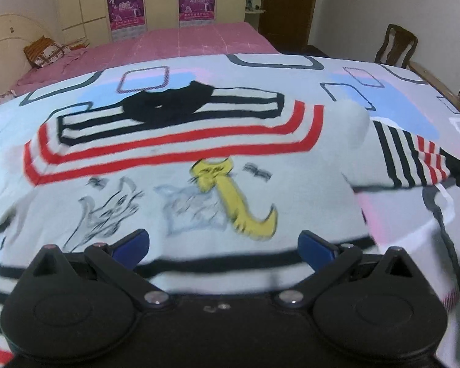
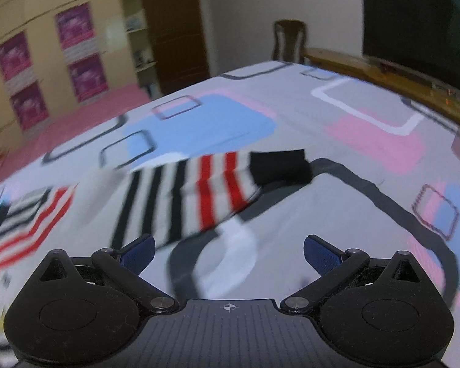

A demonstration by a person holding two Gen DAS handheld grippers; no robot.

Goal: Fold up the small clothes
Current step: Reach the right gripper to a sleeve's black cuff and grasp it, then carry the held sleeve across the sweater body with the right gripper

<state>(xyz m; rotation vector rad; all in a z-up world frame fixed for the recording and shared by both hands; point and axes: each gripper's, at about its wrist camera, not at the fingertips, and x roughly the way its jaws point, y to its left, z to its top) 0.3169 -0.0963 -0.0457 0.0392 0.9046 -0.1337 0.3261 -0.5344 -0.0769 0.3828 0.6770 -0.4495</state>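
Note:
A small pale-grey sweater (image 1: 181, 181) lies flat on the patterned bedsheet (image 1: 392, 104), with a black collar (image 1: 168, 104) at the far end, red and black stripes, and a yellow cat print (image 1: 230, 196). Its right sleeve (image 1: 408, 156) stretches out to the side. My left gripper (image 1: 222, 247) hovers open over the hem, blue pads apart, holding nothing. In the right wrist view the striped sleeve (image 2: 187, 193) with its black cuff (image 2: 279, 165) lies just ahead of my right gripper (image 2: 228, 253), which is open with nothing in it.
The bedsheet (image 2: 368, 141) covers a bed with a wooden frame edge (image 2: 383, 73) at the right. A pink bed (image 1: 181, 40) stands behind, then wardrobes. A wooden chair (image 1: 395, 46) stands at the far right.

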